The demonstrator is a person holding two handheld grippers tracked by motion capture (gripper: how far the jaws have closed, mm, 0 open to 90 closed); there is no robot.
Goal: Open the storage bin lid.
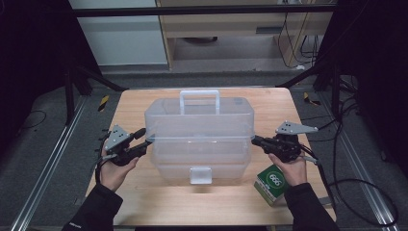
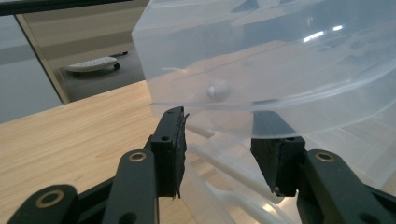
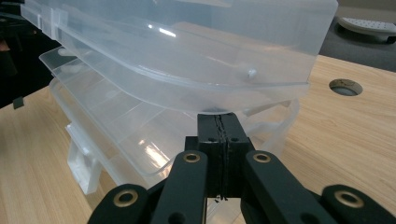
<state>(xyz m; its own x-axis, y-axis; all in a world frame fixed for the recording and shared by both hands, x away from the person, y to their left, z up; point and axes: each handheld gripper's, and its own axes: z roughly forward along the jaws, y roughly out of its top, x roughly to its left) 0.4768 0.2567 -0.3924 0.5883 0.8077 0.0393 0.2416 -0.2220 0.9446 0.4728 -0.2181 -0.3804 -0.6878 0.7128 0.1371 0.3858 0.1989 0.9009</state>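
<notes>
A pale wooden table [image 1: 144, 103] stands on a grey floor, with dark frame struts to either side and a light cabinet behind. At the table's centre sits the clear plastic tiered box [image 1: 199, 137], its white handle [image 1: 199, 98] upright on the lid and its front latch [image 1: 200, 175] facing me; the upper tier is lifted and spread away from the trays beneath it. My left gripper [image 1: 144, 139] rests at the box's left end, its jaws standing apart. In the left gripper view the two black pads flank the lower edge of the raised upper tier [image 2: 261, 60], and a pale plastic arm [image 2: 219, 158] of the box runs through the gap without being pressed by either pad. My right gripper [image 1: 255, 140] meets the box's right end with its jaws pressed together; in the right gripper view the closed tips sit just under the rim of the upper tier [image 3: 196, 51], and whether a thin edge is caught between them I cannot tell. A green carton [image 1: 273, 185] lies on the table beside my right hand [image 1: 288, 168], near the front right corner.
</notes>
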